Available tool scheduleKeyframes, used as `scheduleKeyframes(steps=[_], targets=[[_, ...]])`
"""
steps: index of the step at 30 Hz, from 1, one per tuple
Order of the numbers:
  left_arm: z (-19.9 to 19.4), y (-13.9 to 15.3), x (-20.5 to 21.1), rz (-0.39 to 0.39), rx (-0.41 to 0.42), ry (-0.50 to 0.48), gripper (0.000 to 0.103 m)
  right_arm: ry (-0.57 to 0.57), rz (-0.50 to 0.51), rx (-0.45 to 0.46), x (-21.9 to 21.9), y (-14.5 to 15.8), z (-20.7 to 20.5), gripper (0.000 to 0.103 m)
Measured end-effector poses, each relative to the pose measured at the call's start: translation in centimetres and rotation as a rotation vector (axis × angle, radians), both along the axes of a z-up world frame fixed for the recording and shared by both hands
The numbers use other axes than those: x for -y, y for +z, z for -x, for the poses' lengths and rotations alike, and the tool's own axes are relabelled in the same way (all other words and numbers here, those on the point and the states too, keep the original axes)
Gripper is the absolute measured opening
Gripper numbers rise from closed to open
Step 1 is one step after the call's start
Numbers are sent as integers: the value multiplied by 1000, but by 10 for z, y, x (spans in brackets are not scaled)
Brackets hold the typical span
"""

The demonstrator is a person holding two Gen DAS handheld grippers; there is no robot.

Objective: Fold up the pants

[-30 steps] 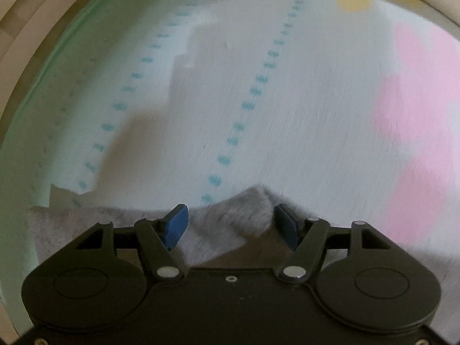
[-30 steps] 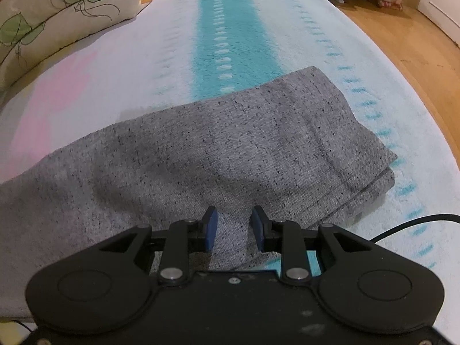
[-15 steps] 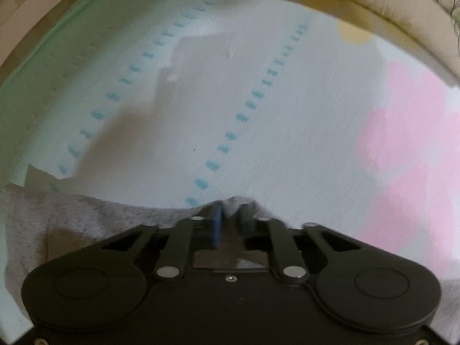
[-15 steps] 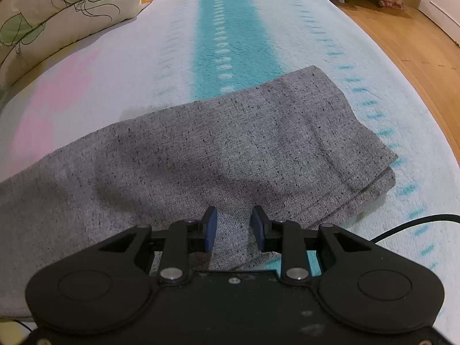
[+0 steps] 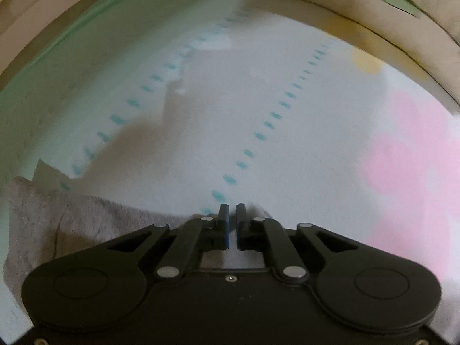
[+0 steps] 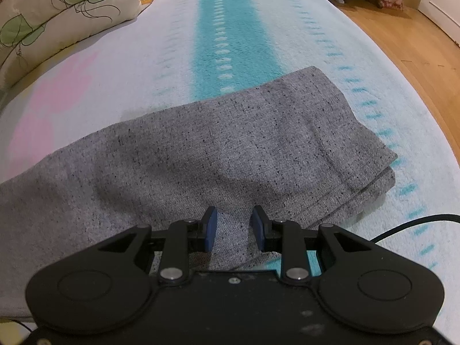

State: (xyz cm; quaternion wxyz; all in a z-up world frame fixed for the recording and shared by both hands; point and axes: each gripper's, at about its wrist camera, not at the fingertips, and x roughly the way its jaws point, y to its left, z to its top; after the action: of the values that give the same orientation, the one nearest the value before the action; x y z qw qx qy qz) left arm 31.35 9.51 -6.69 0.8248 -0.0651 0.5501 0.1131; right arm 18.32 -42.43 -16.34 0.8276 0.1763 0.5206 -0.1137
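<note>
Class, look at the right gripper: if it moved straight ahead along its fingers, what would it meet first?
Most likely the grey pants. The right gripper points steeply down at them, and a fold of the cloth already sits between its fingers, so almost no travel is left. Whether the fingers press it is unclear.

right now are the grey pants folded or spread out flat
Folded, at least once: in the right wrist view the grey pants lie doubled on the blanket, two hemmed edges stacked at the right end.

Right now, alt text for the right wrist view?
Grey speckled knit pants lie folded on a pale blanket with a teal stripe. The right gripper straddles a raised fabric fold at their near edge. A leaf-print duvet sits far left.
</note>
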Motion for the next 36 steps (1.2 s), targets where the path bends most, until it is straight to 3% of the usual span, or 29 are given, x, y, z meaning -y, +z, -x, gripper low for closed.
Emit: scheduleKeyframes(steps=[2,4,5,12,17,27,36], targets=[[18,12,16,-2,23,-60,19,-6,-23,18,5,3,4,29],[37,20,32,5,45,-103,44,-31,-53,44,13,8,14,29],[48,23,43,7,55,-128,48,-42,-64,59,17,10,20,29],[108,18,130,-5,74,-393,50,-173,-105,138,53,22,67,32],[130,3,184,26,48,-520,52,-325,-151,169,83,13,86,39],[122,-6,232,53,-13,-549,52,-426,-232,181,118,-13,77,43],[93,0,242,112,-30,-491,54,-370,-253,172,138,-16,38,48]])
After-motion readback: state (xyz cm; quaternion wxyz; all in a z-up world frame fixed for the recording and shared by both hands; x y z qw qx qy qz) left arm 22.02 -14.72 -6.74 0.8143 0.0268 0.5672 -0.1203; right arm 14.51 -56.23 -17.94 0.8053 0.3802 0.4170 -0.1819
